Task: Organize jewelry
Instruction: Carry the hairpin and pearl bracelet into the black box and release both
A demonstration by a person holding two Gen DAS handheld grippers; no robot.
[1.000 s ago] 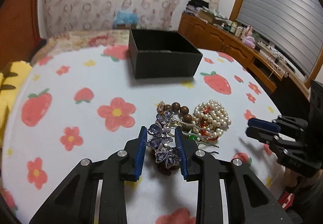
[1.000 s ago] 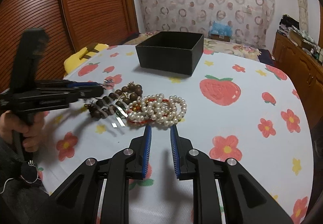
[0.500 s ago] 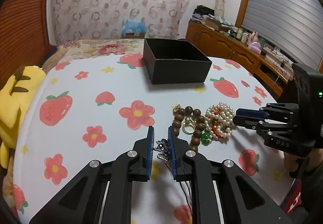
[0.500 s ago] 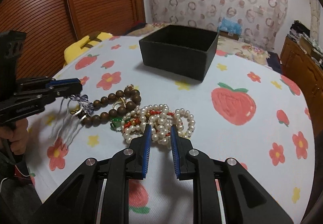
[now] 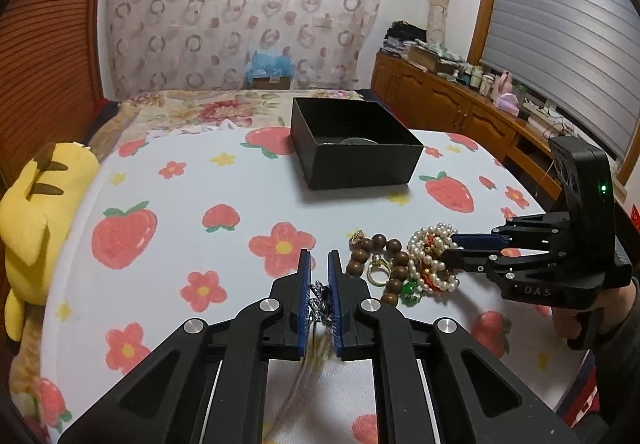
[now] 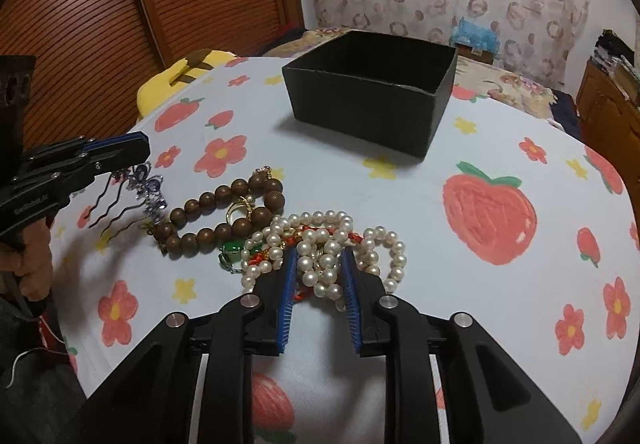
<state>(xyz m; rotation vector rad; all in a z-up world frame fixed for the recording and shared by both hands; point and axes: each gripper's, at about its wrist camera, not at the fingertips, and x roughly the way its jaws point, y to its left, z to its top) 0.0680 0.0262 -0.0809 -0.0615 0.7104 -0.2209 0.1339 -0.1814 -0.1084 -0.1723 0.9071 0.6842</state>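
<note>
My left gripper (image 5: 319, 284) points down at a slant, clamped on the purple jewelled hair comb (image 6: 149, 193), which hangs clear of the strawberry-print counter (image 5: 168, 244); my right gripper (image 6: 320, 276) tilts steeply down into the pearl necklace (image 6: 332, 240), its 2 jaws slightly apart with pearls between them; I cannot tell if they press; the black box (image 6: 372, 100) sits beyond.
</note>
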